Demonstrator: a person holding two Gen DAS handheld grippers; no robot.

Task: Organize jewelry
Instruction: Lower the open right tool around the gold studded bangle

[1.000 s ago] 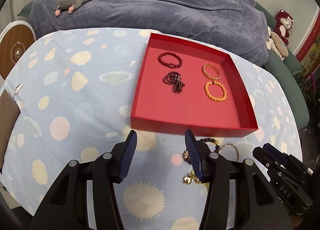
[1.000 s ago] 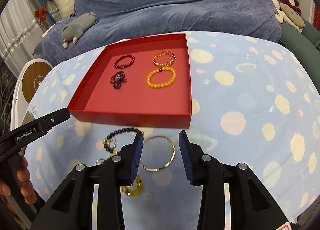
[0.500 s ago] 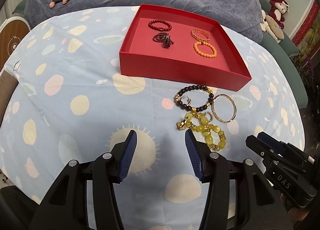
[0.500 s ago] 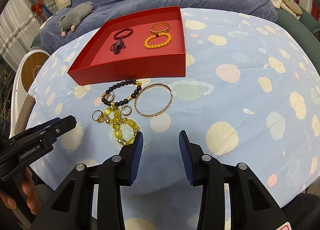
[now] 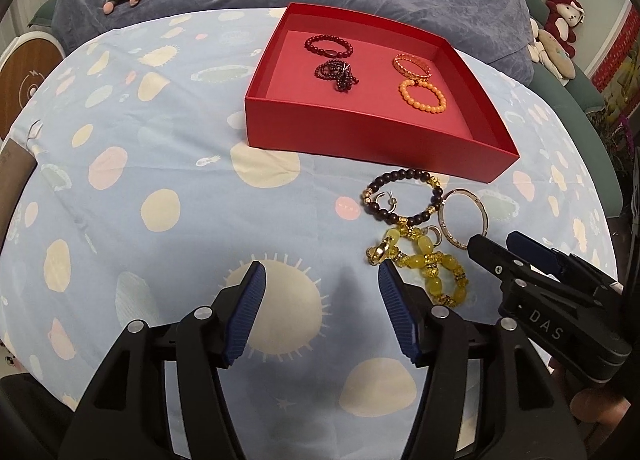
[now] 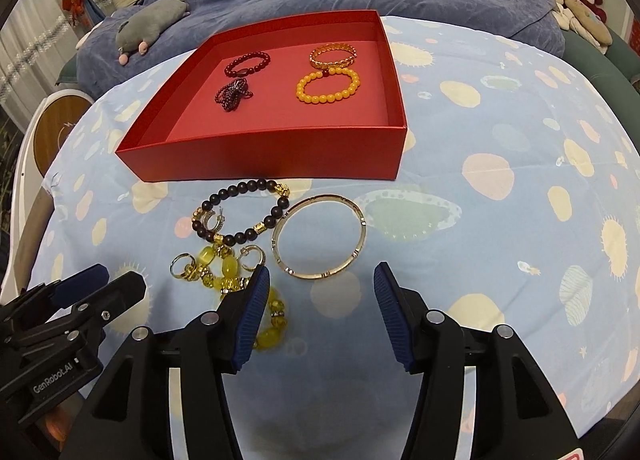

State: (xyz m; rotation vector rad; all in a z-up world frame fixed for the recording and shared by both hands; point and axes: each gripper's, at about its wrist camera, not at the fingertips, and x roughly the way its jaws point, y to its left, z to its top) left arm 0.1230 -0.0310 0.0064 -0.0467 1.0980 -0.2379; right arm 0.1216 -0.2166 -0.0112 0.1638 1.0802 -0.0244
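While four bracelets are lying in the red box (image 6: 280,156) at upper centre, both tongs, left (image 5: 320,280) and right (image 6: 320,280), are hovering apart and empty, likely choosing among the loose jewelry (image 6: 248,236) at centre frame, so the next move is calling for a careful pinch.

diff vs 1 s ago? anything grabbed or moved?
Both hand-held grippers, left and right, pulled back from the red tray, bringing the loose pile into view: dark bead bracelet, gold bangle, yellow beads. Nothing grabbed or released. Both are open as before; the jewelry hasn't moved.
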